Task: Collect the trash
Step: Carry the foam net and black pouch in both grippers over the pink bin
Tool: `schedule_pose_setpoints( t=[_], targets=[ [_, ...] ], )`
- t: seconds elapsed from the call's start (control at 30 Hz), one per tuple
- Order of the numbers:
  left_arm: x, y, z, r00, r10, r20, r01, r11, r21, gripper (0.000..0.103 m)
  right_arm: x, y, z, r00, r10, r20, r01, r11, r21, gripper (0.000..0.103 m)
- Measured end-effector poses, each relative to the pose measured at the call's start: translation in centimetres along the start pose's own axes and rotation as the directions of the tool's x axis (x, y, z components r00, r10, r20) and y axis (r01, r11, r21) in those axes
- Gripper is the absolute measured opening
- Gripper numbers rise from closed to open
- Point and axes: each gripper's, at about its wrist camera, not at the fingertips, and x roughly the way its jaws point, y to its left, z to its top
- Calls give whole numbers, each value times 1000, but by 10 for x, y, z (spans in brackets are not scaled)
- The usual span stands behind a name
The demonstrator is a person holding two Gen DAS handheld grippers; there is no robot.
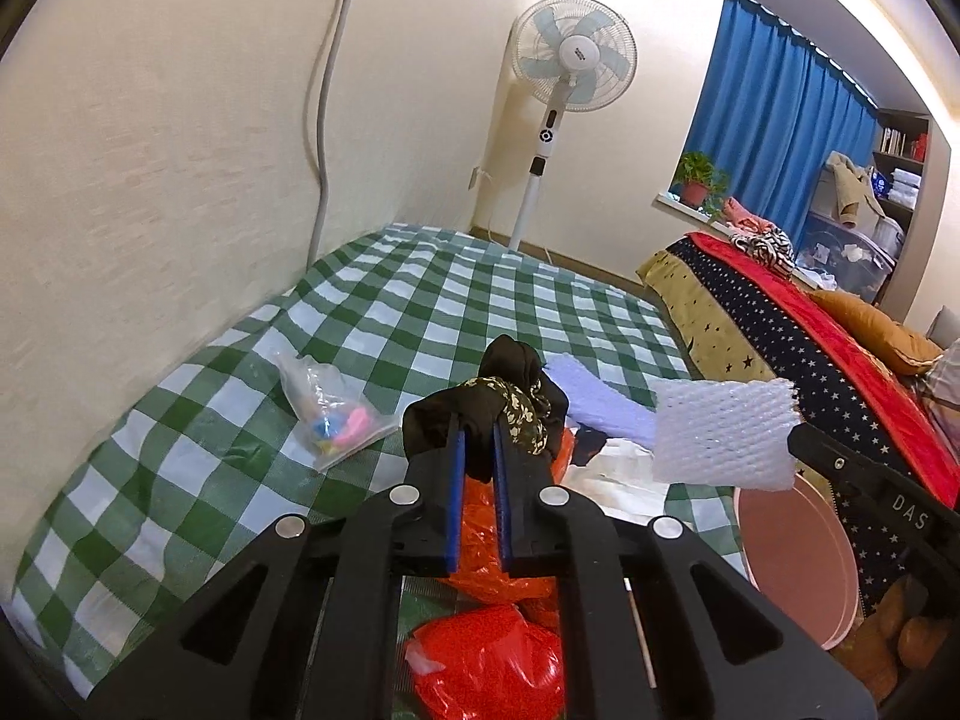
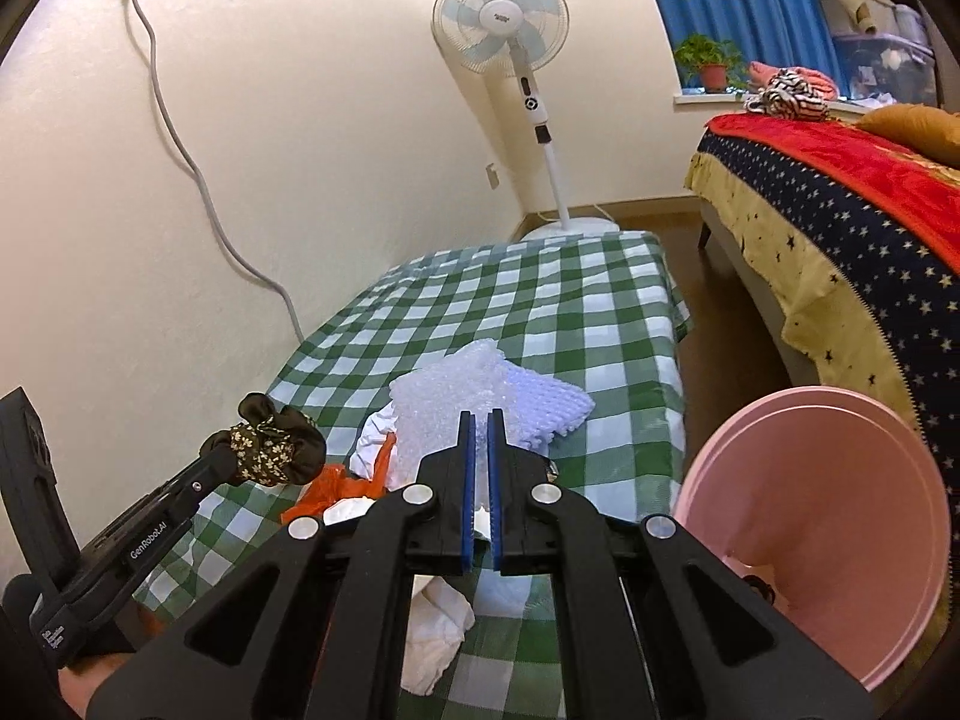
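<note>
Left gripper (image 1: pixel 478 450) clamped on a dark floral cloth bundle (image 1: pixel 510 399), lifted above the green checked table (image 1: pixel 420 300). Right gripper (image 2: pixel 480 438) closed tight on a white foam net sheet (image 2: pixel 432 408), also off the table. Below and between them, orange plastic bags (image 1: pixel 486 660) and white tissue (image 2: pixel 438 630). Clear bag with colourful bits (image 1: pixel 333 414) lying left. Pink bin (image 2: pixel 840 510) near right, beside the table.
</note>
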Motion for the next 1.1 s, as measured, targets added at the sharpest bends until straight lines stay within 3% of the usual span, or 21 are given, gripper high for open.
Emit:
schedule_pose_setpoints(
  t=[0.63, 1.1],
  targets=[
    [-30, -17, -4, 999, -51, 17, 50, 998, 42, 8, -52, -14, -2, 997, -60, 45, 61, 998, -10, 4],
    [-42, -47, -11, 992, -122, 23, 120, 990, 79, 8, -98, -39, 13, 991, -120, 67, 116, 992, 58, 4]
  ],
)
